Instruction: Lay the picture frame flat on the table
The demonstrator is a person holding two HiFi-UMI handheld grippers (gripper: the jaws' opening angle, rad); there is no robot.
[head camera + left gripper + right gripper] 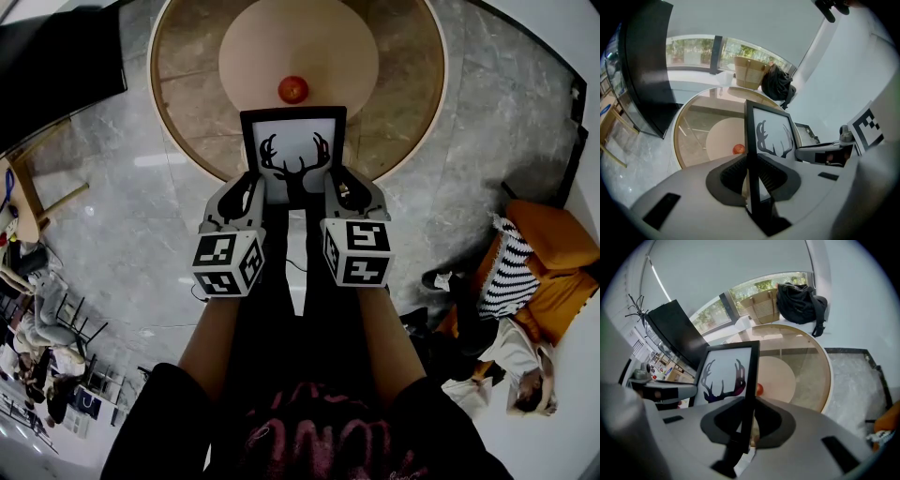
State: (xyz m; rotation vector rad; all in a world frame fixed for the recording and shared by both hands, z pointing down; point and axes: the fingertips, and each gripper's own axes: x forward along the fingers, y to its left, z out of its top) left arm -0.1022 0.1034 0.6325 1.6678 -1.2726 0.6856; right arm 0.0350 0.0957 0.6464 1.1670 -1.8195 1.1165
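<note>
A black picture frame (294, 148) with a deer-antler print is held up in the air over the near edge of a round glass table (187, 84). My left gripper (251, 192) is shut on the frame's left edge. My right gripper (337, 190) is shut on its right edge. In the left gripper view the frame (766, 136) stands edge-on between the jaws. The right gripper view shows the frame (725, 376) the same way from the other side.
A red apple (293, 89) lies on the table's pale round centre just beyond the frame. A black chair back (56, 66) stands at the far left. A basket (749, 71) and a black bag (777, 84) sit past the table. An orange seat (553, 253) is at the right.
</note>
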